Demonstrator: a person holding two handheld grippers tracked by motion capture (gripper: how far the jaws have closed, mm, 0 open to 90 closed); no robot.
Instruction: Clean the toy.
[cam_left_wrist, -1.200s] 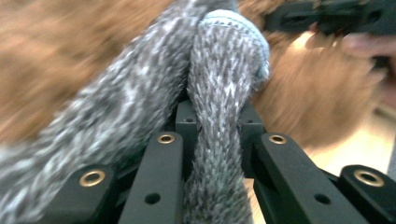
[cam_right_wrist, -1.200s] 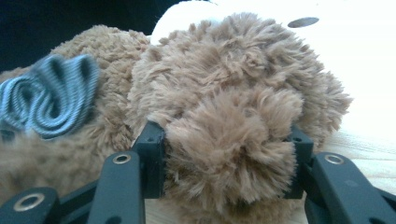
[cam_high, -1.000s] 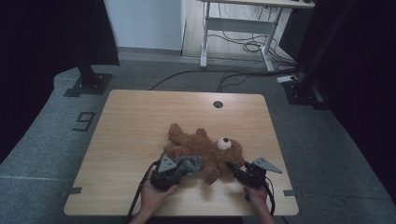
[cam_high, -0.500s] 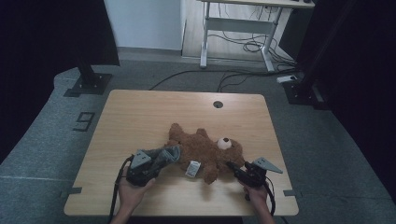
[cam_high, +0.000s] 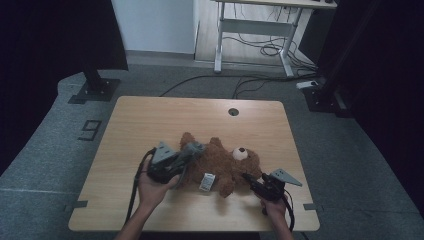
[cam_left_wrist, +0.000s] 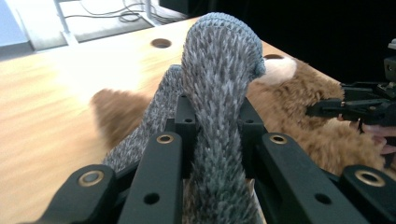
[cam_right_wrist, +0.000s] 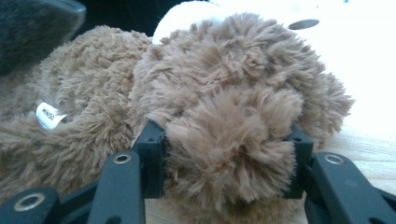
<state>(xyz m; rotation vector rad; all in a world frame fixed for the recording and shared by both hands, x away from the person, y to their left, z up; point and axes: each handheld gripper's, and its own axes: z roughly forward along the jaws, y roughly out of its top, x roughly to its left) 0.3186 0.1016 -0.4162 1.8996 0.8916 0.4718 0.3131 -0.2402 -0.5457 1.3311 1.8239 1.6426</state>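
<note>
One fluffy brown teddy bear (cam_high: 225, 165) lies near the front edge of your light wooden table (cam_high: 150, 120). Your left gripper (cam_left_wrist: 219, 135) pinches one grey knitted sock (cam_left_wrist: 219, 70) above it; your right gripper (cam_right_wrist: 224, 163) clamps the bear's ear.

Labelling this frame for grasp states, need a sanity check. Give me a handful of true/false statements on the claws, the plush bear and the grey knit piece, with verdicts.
1. The left claw is shut on the grey knitted fabric piece. True.
2. The right claw hangs open above bare table. False: it grips a furry part of the brown plush teddy bear.
3. The bear lies on the light wooden table. True.
4. The bear's white tag sits on its snout. False: it is on the body, towards the table's near edge.
5. The grey knit piece lies flat on the floor. False: it is lifted in the left claw, over the bear.
</note>
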